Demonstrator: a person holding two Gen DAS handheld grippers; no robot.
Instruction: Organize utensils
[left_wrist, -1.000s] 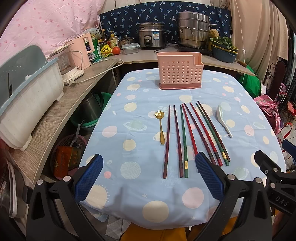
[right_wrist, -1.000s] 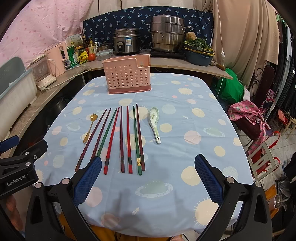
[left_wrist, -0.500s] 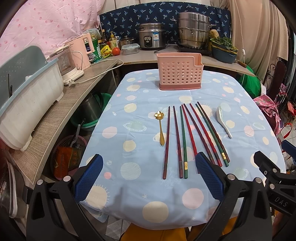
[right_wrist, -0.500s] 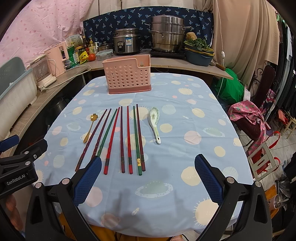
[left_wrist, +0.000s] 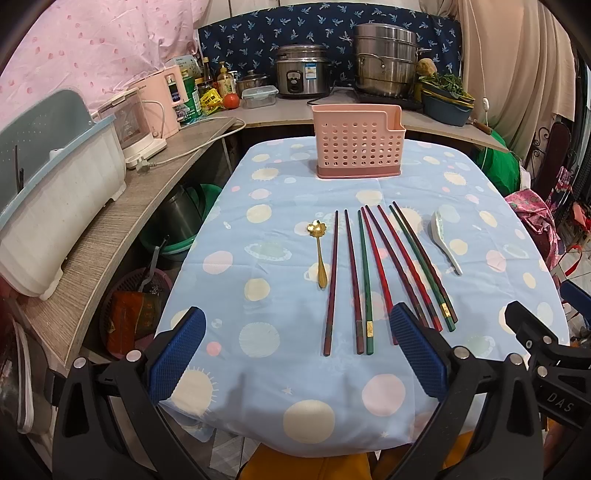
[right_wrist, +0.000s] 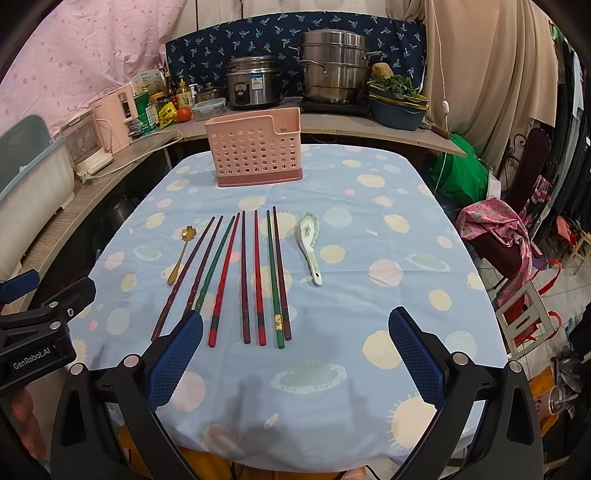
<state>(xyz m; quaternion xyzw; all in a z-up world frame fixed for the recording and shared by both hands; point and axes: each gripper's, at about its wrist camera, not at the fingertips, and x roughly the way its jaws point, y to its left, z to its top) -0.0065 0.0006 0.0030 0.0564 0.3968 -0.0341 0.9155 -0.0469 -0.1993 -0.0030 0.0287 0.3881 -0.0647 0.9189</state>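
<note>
The left gripper (left_wrist: 297, 354) has its jaws wide apart, and nothing is between them. The right gripper (right_wrist: 294, 352) is the same, jaws spread and holding nothing. Both hang over the near edge of the table (left_wrist: 258, 402), which has a blue cloth with round spots. Just ahead of the left jaws lie the chopsticks (left_wrist: 364, 273), red, dark red and green, side by side in a row with their thick ends toward the grippers. The thick ends of some of them are hidden behind the right finger (left_wrist: 417, 354) of the left gripper. In the right wrist view, the same chopsticks (right_wrist: 243, 273) lie ahead of the jaws and toward the left side, and a few thick ends go behind that gripper's left finger (right_wrist: 175, 360). A small gold spoon (left_wrist: 319, 254) lies just beside the row on its left. A white soup spoon (right_wrist: 310, 247) lies just beside the row on its right. Far ahead of both jaws, near the back edge of the table, stands a pink basket with holes (left_wrist: 358, 146). It is upright and well apart from the chopsticks.
</note>
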